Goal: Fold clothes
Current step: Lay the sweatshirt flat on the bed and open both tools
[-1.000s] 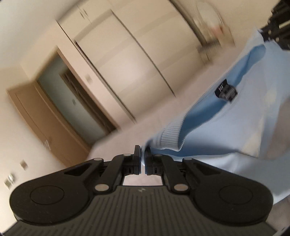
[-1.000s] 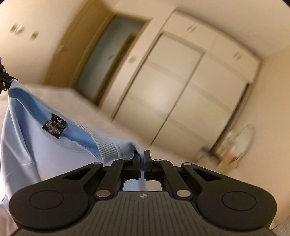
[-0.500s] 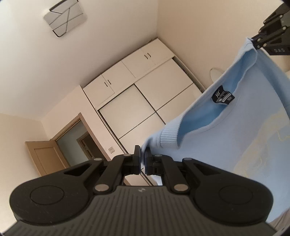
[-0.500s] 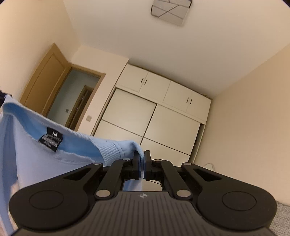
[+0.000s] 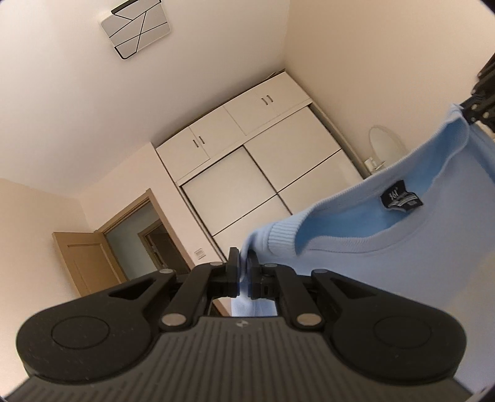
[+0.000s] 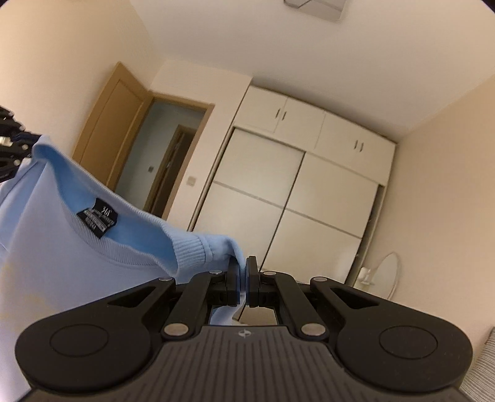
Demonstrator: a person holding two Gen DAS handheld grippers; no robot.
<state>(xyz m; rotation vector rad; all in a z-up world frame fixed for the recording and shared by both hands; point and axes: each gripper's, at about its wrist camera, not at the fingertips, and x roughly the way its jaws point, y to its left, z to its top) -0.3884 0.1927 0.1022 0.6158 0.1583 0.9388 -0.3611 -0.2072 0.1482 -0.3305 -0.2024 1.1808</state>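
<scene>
A plain bedroom with cream walls fills both views; in the left wrist view a brown door (image 5: 83, 266) stands open at lower left, a square ceiling lamp (image 5: 136, 29) sits at upper left, the white wardrobe (image 5: 263, 160) runs across the centre, and a round mirror (image 5: 383, 145) shows at right. Low in the centre the left gripper (image 5: 243, 273) is clamped tight on one shoulder of the light blue sweater (image 5: 402, 247); the garment stretches away to the right of the frame, its black neck label (image 5: 400, 199) facing the camera, up to the other gripper at the upper right edge. In the right wrist view the sweater hangs at the left of the frame, and the right gripper (image 6: 243, 278), low in the centre, is pinched shut on the opposite shoulder. So the sweater is held up in the air by both shoulders, spread between the two tools; no folding surface is visible. I judge this the lift-and-straighten step; next it wants lowering flat, evenly, without slackening either grip.
</scene>
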